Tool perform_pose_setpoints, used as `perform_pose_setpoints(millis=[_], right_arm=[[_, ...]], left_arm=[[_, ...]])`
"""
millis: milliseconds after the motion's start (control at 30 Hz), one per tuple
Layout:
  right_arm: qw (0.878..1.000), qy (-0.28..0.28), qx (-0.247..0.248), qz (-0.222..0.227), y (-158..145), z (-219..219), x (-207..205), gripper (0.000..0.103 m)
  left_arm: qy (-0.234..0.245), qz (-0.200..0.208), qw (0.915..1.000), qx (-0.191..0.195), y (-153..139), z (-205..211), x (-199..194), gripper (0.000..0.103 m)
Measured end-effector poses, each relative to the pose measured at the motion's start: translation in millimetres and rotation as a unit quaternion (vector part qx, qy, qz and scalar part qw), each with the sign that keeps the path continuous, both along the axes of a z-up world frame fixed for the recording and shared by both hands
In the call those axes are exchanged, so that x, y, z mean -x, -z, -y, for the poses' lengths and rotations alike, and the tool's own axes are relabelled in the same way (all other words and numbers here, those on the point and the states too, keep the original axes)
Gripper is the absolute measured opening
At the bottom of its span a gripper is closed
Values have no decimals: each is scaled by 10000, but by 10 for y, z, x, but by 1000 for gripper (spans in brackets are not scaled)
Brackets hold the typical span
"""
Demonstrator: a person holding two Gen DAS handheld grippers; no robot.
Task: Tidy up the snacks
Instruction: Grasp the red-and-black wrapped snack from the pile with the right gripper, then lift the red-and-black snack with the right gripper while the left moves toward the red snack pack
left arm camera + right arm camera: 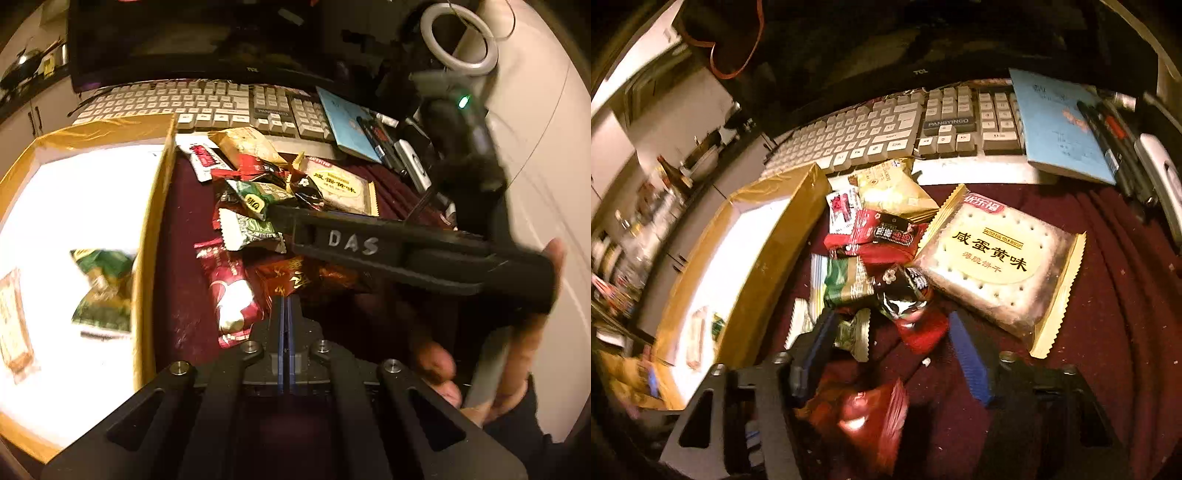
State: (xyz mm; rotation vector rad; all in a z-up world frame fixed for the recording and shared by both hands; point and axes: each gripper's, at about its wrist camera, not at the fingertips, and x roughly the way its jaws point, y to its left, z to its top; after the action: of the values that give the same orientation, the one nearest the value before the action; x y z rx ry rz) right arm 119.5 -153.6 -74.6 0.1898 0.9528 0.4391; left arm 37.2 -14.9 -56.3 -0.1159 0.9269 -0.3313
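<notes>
A pile of snack packets [258,206] lies on the dark red cloth, right of a cardboard box [155,206] that holds a green packet [103,288] and a biscuit pack. My left gripper [285,299] is shut and empty, its tips by a red-brown packet [295,278]. My right gripper [897,325] is open over the pile, its fingers on either side of a green-white packet [855,332] and a black-red packet [905,295]. It shows as a black arm [369,243] in the left wrist view. A large salted egg yolk biscuit pack [993,258] lies to the right.
A keyboard [905,129] and a dark monitor stand behind the pile. A blue booklet [1056,125], pens and a white device lie at the back right. A red packet [871,421] lies blurred near the right gripper's base. The box [753,266] is at the left.
</notes>
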Motion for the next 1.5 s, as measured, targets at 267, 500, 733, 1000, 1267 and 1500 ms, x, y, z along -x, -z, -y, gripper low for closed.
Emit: perform_pose_setpoints(millis=[267,500,733,1000,1267,1500], right_arm=[[9987,189,440,189,23,6,113,17],[9981,237,467,310,13,44,195,4],[9988,206,345,275,36,56,179,4],[9987,203,189,428,-6,86,232,2],[9981,207,-39,581,-59,135,267,1],[9977,233,-134,626,-67,159,277,1]], left_arm=[[-33,85,9997,225,-45,-62,80,0],[-59,49,9995,301,-30,-87,82,0],[-63,37,9993,378,-17,-106,81,0],[-118,68,9988,480,-39,-156,98,0],[-165,232,9982,534,-117,-195,130,0],[-206,224,9976,616,-111,-223,124,0]])
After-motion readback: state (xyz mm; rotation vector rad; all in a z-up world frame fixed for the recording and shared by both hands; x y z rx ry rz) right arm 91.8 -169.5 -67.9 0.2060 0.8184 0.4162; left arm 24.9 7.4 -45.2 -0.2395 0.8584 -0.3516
